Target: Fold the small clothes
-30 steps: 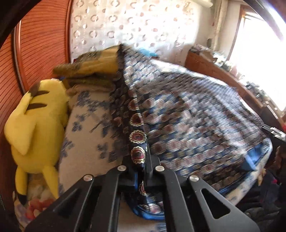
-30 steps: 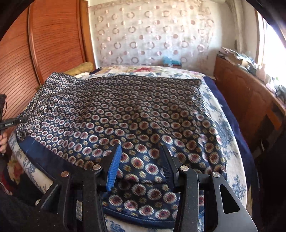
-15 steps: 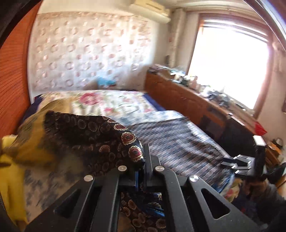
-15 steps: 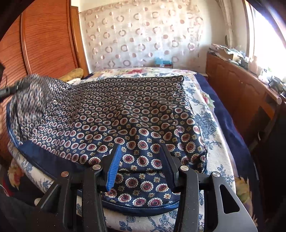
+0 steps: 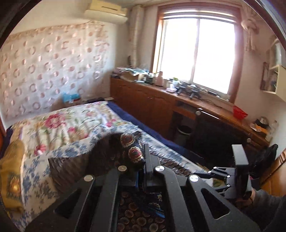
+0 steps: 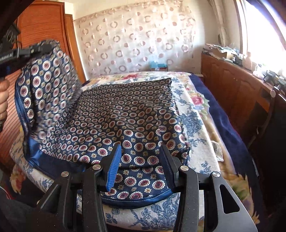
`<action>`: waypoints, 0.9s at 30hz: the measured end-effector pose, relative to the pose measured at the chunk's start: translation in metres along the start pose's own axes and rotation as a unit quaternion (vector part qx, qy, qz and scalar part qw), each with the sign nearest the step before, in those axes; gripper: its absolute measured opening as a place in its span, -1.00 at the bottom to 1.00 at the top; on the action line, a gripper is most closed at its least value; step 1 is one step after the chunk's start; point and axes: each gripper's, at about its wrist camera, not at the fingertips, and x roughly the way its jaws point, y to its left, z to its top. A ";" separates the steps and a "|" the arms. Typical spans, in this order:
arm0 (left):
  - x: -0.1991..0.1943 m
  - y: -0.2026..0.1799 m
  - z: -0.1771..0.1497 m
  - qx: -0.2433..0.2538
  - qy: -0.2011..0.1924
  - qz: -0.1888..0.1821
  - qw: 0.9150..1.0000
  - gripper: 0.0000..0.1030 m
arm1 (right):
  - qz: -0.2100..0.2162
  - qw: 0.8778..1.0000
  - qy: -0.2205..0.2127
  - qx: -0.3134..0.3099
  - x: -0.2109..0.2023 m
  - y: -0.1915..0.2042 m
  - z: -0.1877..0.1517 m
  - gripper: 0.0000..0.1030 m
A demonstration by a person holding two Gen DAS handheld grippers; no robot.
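Cloth point(image 6: 125, 114), navy with round medallions, lies spread on the bed point(image 6: 200, 125). Left tongs point(image 5: 143, 160) are clamped on one corner, lifted high at the left. Right tongs point(image 6: 141, 160) stand partly open over the near hem, gripping nothing.

A home bedroom: a bed point(image 6: 194, 114) under a floral quilt is lying ahead of the jaws, a wardrobe point(image 6: 42, 32) standing left, a window point(image 5: 196, 53) and air conditioner point(image 5: 105, 12) glowing beyond.
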 end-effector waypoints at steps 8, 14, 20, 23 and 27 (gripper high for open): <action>0.025 -0.025 0.021 0.014 0.015 -0.016 1.000 -1.00 | -0.002 1.000 -0.009 0.002 -0.010 -0.004 -0.003 -0.13; 0.050 -0.034 0.005 0.027 0.068 -0.034 0.997 -0.22 | -0.004 1.000 -0.008 0.005 -0.010 -0.007 -0.003 -0.13; 0.031 -0.023 -0.008 0.020 0.062 -0.009 0.998 -0.13 | -0.011 1.000 -0.008 -0.001 -0.008 -0.005 0.001 -0.13; 0.018 -0.006 -0.022 -0.001 0.057 0.014 0.998 -0.13 | -0.018 1.000 -0.008 -0.013 -0.007 -0.002 0.005 -0.13; 0.007 0.016 -0.049 -0.017 0.058 0.053 0.997 -0.13 | -0.027 0.999 -0.008 -0.029 -0.003 -0.001 0.015 -0.13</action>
